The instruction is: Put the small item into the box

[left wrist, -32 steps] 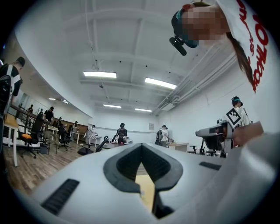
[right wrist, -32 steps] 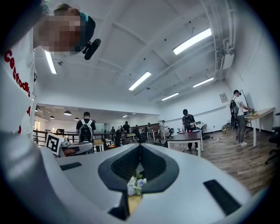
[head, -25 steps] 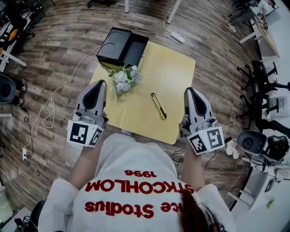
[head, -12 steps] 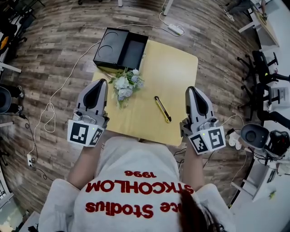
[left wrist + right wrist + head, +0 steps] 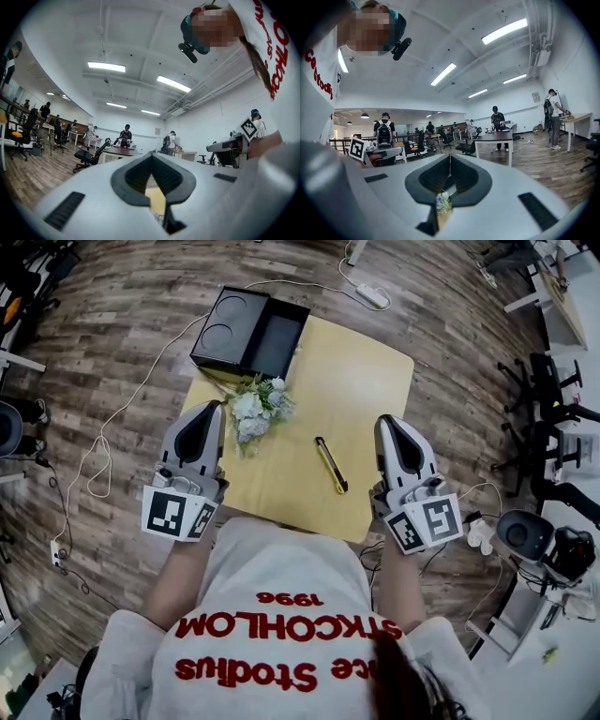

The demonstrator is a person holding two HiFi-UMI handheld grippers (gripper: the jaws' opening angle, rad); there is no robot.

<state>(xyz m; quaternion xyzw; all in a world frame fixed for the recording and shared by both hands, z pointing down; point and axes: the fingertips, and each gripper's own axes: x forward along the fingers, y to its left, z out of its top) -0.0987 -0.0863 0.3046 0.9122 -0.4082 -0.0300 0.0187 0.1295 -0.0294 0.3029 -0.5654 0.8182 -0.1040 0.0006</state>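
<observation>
The yellow-and-black utility knife (image 5: pixel 329 463) lies flat on the yellow desk (image 5: pixel 352 381), between the two tongs and touching neither. It is nearer to the right tongs (image 5: pixel 386 423), which are closed and empty at the desk's right edge. The left tongs (image 5: pixel 208 411) are also closed with nothing in them, just beside a small flower bouquet (image 5: pixel 255 409). The black box (image 5: pixel 255 334) stands open at the far left corner, well apart from the knife.
</observation>
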